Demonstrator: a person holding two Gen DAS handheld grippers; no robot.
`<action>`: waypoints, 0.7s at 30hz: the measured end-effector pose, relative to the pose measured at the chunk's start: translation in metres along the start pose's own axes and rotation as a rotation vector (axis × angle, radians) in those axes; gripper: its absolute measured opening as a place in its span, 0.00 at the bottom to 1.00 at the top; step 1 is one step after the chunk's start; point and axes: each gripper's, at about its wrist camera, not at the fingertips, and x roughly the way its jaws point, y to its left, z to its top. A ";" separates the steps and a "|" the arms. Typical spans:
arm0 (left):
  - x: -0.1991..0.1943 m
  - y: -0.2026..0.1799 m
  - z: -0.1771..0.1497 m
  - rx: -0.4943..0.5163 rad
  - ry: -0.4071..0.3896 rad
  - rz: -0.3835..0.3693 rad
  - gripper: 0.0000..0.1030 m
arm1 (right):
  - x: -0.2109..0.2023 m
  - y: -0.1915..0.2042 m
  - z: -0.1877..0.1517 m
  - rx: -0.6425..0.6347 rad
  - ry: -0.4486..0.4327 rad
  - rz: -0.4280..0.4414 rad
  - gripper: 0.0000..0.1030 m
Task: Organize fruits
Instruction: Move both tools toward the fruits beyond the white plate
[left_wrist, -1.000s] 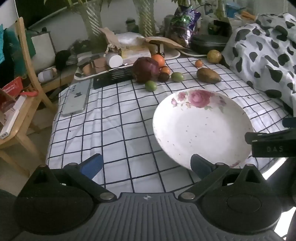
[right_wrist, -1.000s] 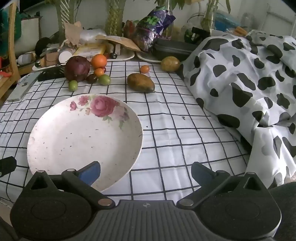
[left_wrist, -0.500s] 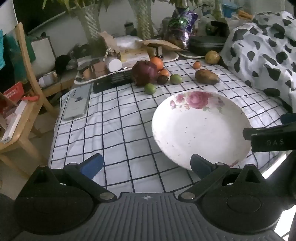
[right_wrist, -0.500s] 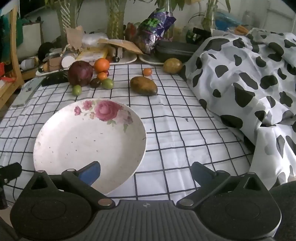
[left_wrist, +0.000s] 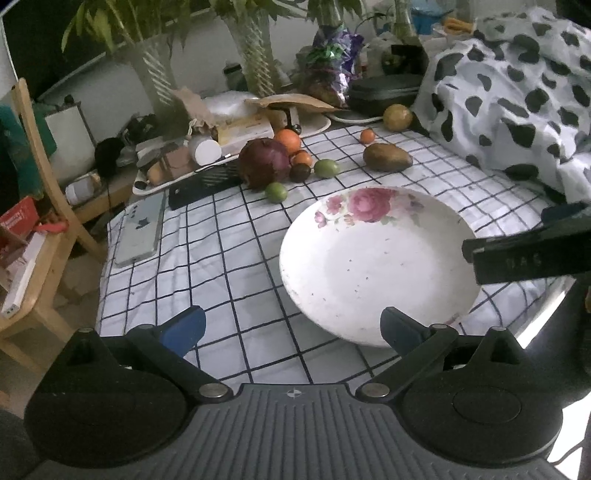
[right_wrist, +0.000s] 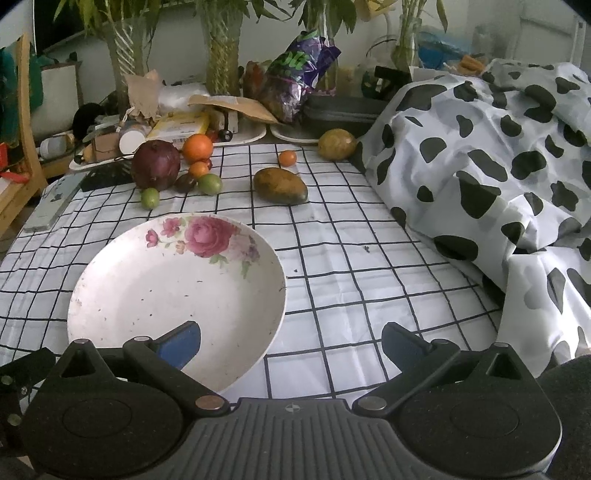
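A white plate with a pink rose (left_wrist: 373, 266) (right_wrist: 173, 295) lies empty on the checked cloth near the front. Fruits lie beyond it: a dark purple round fruit (right_wrist: 156, 164), an orange (right_wrist: 197, 147), two green limes (right_wrist: 149, 198) (right_wrist: 210, 183), a brown mango (right_wrist: 280, 185), a small orange fruit (right_wrist: 287, 158) and a yellow-brown round fruit (right_wrist: 337, 144). My left gripper (left_wrist: 291, 328) is open and empty above the cloth, left of the plate. My right gripper (right_wrist: 291, 341) is open and empty over the plate's near right rim.
A cow-print blanket (right_wrist: 498, 177) covers the right side. Trays, boxes, a snack bag (right_wrist: 299, 81) and plant vases crowd the back edge. A phone (left_wrist: 140, 229) and a black remote (left_wrist: 203, 182) lie at the left. A wooden chair (left_wrist: 33, 206) stands beyond the left edge.
Both grippers have drawn back and risen a little, so the plate and fruits sit slightly lower and farther in view. Nothing on the cloth has moved.
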 end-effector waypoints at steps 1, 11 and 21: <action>0.001 0.002 0.000 -0.012 -0.001 -0.004 0.99 | -0.001 0.001 -0.002 -0.005 -0.006 -0.004 1.00; 0.008 0.010 -0.003 -0.067 -0.007 -0.017 0.99 | 0.002 0.000 0.000 0.004 0.000 -0.008 1.00; 0.008 0.004 -0.001 -0.037 -0.042 -0.034 0.99 | 0.004 0.001 0.006 0.001 -0.048 0.001 1.00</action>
